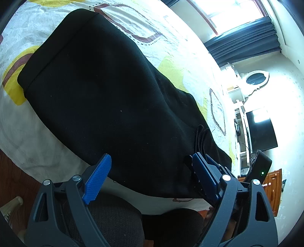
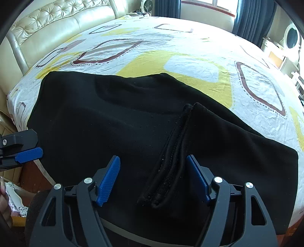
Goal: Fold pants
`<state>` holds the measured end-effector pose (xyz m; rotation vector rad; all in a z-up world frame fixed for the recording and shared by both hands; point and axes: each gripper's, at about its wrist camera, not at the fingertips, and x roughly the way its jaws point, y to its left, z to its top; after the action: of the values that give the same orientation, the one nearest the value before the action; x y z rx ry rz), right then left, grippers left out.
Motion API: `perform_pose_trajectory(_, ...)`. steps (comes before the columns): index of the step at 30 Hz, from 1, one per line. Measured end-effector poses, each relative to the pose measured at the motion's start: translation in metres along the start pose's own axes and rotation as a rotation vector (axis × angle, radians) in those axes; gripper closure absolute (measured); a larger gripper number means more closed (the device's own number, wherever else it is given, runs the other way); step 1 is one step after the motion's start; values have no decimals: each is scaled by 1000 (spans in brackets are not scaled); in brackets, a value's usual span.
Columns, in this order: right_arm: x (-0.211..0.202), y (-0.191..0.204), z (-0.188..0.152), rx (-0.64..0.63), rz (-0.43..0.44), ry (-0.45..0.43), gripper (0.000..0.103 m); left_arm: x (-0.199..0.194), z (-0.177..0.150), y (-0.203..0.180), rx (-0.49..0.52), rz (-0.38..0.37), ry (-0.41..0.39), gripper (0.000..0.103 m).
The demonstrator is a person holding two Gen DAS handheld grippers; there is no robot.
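Bed (image 2: 190,38), pants (image 2: 114,114); fingers (image 2: 109,178) wide, empty

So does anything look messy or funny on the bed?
A little. The black pants lie folded on the bed sheet, but a thick hem edge sits bunched on top in a ridge instead of flat, and the cloth near it is rumpled. Nothing looks torn or spilled.

A home bedroom. A wide bed (image 2: 171,47) under a patterned sheet fills the view, backed by a tufted cream headboard (image 2: 57,15). Dark curtains (image 1: 245,41) hang at a bright window (image 1: 233,11), near a television (image 1: 260,131).
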<state>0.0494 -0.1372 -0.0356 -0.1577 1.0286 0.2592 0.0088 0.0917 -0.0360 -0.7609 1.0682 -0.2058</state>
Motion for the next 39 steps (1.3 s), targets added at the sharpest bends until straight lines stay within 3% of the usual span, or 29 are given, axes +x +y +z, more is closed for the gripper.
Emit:
perform_pose_trajectory(4,-7,9,-2,-41,17,-20,27,2,2,0,-1,1,2,16)
perform_pose_trajectory(9,-31,-3,5,-25,205,-48,26,3,2,1,2,1,4,16)
perform_pose_trajectory(13,-68,-33,8,-66,220,-99,26,5,0,-4,27,11,5,16)
perform_pose_trajectory(15,-84,-66,5,-43,227,-122,23,6,-1,-7,35,13,4,16)
perform_pose_trajectory(18,-91,-138,-6,79,151,-127,21,5,-4,-11,55,23,-3,16)
perform_pose_trajectory(23,-77,-281,-52,496,65,-126,21,5,-8,-22,123,53,-26,16)
perform_pose_trajectory(25,-60,-309,-69,585,148,-109,21,6,-10,-25,142,62,-27,16)
perform_pose_trajectory(29,-29,-336,-89,767,439,-158,21,12,-13,-24,133,72,-6,16)
perform_pose_trajectory(31,-15,-342,-94,837,539,-160,21,14,-14,-23,130,76,-6,16)
perform_pose_trajectory(32,-11,-344,-94,846,550,-162,22,14,-14,-23,134,78,-8,16)
perform_pose_trajectory(33,-10,-343,-93,834,553,-158,33,14,-15,-23,139,82,-9,16)
perform_pose_trajectory(34,-8,-342,-91,813,551,-145,60,15,-15,-24,142,85,-9,16)
perform_pose_trajectory(37,0,-338,-94,826,560,-118,70,16,-15,-23,143,89,-7,16)
perform_pose_trajectory(39,3,-339,-97,844,574,-117,70,17,-16,-24,145,91,-6,15)
